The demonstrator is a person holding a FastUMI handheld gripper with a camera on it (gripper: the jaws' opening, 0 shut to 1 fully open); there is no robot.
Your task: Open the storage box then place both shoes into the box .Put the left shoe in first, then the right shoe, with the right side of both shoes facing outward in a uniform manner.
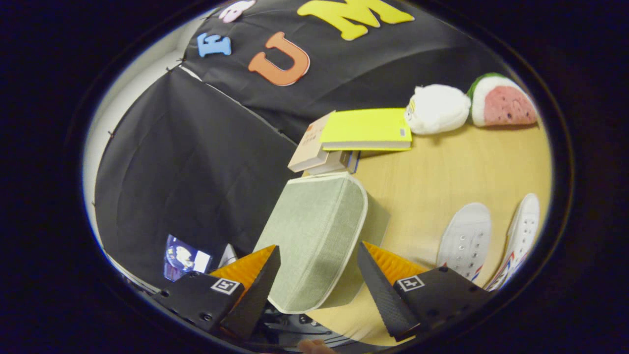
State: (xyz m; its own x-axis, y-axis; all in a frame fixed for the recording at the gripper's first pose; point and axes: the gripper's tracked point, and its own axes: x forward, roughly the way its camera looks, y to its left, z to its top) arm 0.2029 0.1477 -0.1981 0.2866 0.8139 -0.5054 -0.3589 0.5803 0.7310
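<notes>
Green fabric storage box (314, 236) sits between the spread fingers (318, 275); bare wooden table (442, 172) separates it from shoes (467, 241)

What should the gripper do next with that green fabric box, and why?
Probably ease forward and close on the storage box lid's edge to lift it. The gripper is open with the closed box between its fingers, and both shoes wait on the table.

woven cloth storage box (314, 236) — matt, smooth wood table (442, 177)

storage box (314, 236) fills open gripper (318, 263) gap, bare table (432, 182) beside
</notes>
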